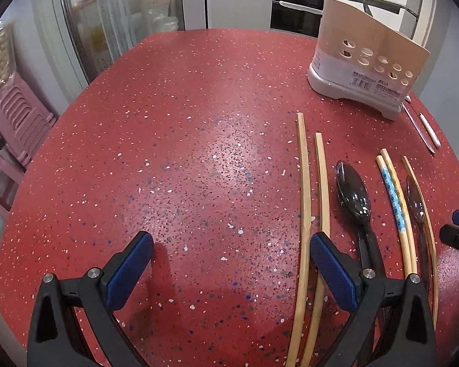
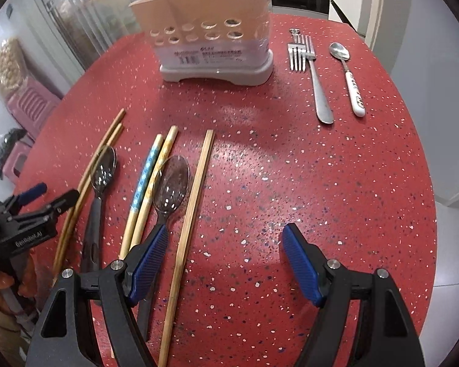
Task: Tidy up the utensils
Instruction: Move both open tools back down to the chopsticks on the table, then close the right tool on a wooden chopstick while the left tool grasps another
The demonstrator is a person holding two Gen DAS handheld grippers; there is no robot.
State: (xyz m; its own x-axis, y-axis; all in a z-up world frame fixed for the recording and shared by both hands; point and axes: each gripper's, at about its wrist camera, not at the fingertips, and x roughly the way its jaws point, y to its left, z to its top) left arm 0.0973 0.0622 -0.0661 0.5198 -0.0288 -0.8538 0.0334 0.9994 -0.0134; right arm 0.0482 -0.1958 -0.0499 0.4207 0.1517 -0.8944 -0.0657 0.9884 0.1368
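On the red speckled table (image 1: pixel 183 153) lie several utensils in a row. In the left wrist view, two plain wooden chopsticks (image 1: pixel 304 195) run under the right finger of my open left gripper (image 1: pixel 229 241), which holds nothing. Beside them are a dark plastic spoon (image 1: pixel 353 192), blue-patterned chopsticks (image 1: pixel 393 195) and a second dark spoon (image 1: pixel 416 205). My right gripper (image 2: pixel 226 235) is open and empty above the table. A single wooden chopstick (image 2: pixel 192 202) passes between its fingers, close to the left one. A smoky spoon (image 2: pixel 173 183) lies just left of it. The beige utensil holder (image 2: pixel 211 30) stands at the back.
Metal forks (image 2: pixel 301 52) and a white-handled spoon (image 2: pixel 352 82) lie right of the holder. The holder has metal utensils standing in it. My left gripper (image 2: pixel 55 195) shows at the left edge of the right wrist view, held by a hand. Pink stools (image 1: pixel 18 116) stand beyond the table's left edge.
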